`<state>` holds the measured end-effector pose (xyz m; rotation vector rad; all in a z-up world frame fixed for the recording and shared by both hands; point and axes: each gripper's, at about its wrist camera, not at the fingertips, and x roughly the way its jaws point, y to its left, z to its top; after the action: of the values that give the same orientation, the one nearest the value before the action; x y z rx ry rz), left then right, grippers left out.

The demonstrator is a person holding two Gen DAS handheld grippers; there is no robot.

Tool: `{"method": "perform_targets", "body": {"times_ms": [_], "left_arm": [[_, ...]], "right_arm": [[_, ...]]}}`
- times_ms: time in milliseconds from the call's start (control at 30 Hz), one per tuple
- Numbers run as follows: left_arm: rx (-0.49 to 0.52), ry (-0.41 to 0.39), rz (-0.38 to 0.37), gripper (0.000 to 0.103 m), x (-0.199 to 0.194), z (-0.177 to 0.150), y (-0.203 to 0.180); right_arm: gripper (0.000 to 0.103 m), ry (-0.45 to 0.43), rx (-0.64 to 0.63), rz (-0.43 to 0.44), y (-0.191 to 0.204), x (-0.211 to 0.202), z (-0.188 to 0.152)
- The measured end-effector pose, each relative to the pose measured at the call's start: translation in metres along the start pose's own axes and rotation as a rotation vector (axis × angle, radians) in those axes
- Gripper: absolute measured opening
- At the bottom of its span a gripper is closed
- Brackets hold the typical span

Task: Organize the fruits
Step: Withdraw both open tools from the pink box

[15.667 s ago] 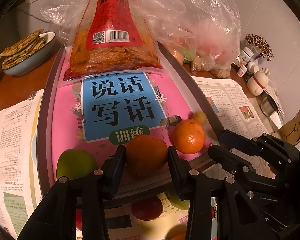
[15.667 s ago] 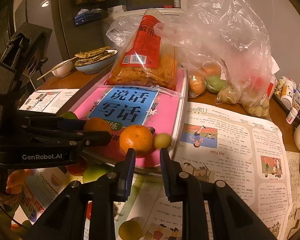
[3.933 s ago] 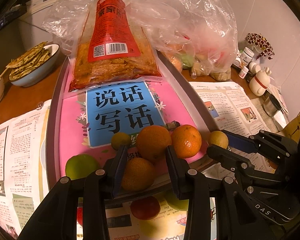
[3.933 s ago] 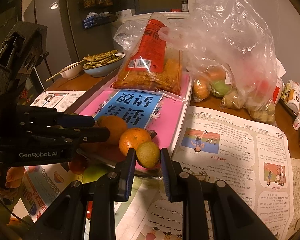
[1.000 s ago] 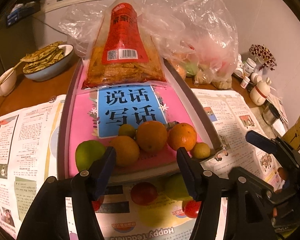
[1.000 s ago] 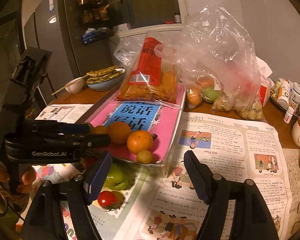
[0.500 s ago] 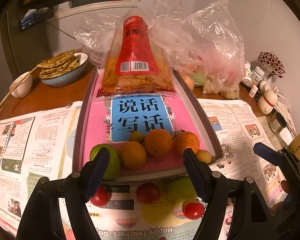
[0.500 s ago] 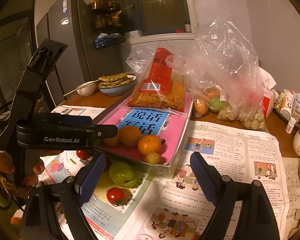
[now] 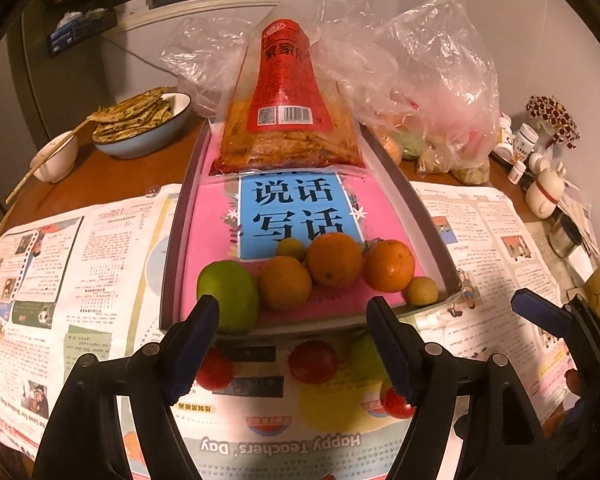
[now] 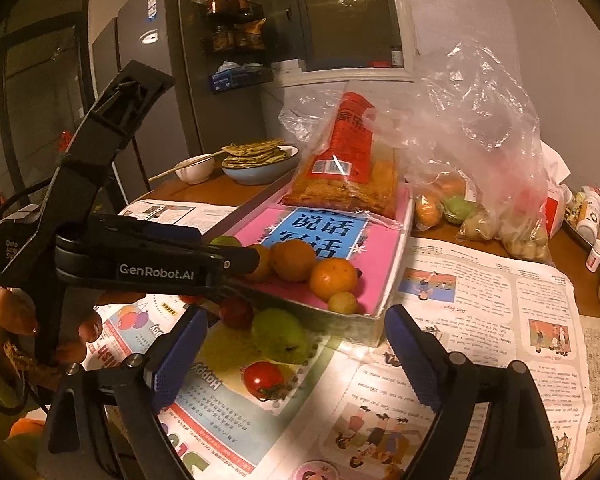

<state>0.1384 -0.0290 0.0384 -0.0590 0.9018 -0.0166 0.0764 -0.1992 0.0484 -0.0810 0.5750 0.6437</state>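
From the left wrist view, the left gripper [image 9: 292, 316] stands with its jaws spread wide and nothing between them; they have just been opening. Beyond its fingertips a shallow tray [image 9: 172, 264] sits on the newspaper-covered surface [image 9: 80, 248], lined with a pink booklet [image 9: 212, 236]. Along the tray's near edge the fruit lies in a row: a green apple [image 9: 228, 292] at the near left corner, then three oranges [image 9: 334, 258] touching one another, with a small yellow fruit [image 9: 421, 290] at the near right corner and another small one [image 9: 291, 249] just behind the oranges. A red-labelled snack bag [image 9: 286, 120] lies on the tray's far end. On the newspaper just in front of the tray sit tomatoes [image 9: 313, 361] and a second green fruit [image 9: 366, 354] (partly hidden by the gripper finger).

From the right wrist view, the right gripper [image 10: 296, 344] is likewise wide apart and empty, its jaws having just been opening. Between its fingers, on the surface, lie a green fruit [image 10: 280, 340] and a tomato [image 10: 264, 380], both just outside the tray's near edge [image 10: 340, 326]. The left gripper [image 10: 240, 260] reaches in from the left over the tray's corner, held by a hand [image 10: 8, 316]. A clear plastic bag [image 10: 480, 152] of more produce stands beside the tray's far right corner.
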Motion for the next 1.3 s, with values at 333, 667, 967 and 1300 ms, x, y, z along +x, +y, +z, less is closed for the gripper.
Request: {"method": "perform_targets", "body": {"times_ms": [333,667,967,1300], "left_arm": [[-0.034,0.028,-0.003,0.077,0.000,-0.011,0.014],[-0.052,0.037,-0.009,0.077,-0.003,-0.021,0.023],[-0.055,0.021,-0.025,0.077,-0.008,-0.026,0.027],[-0.025,-0.002,-0.054,0.077,-0.015,-0.032,0.035]], "right_arm": [[0.091,0.023,-0.039,0.013,0.019,0.004,-0.006],[0.091,0.051,-0.059,0.023,0.031,0.009,-0.016],[0.091,0.079,-0.024,-0.010,0.024,0.013,-0.022],[0.091,0.085,0.050,-0.070,0.005,0.009,-0.023]]}}
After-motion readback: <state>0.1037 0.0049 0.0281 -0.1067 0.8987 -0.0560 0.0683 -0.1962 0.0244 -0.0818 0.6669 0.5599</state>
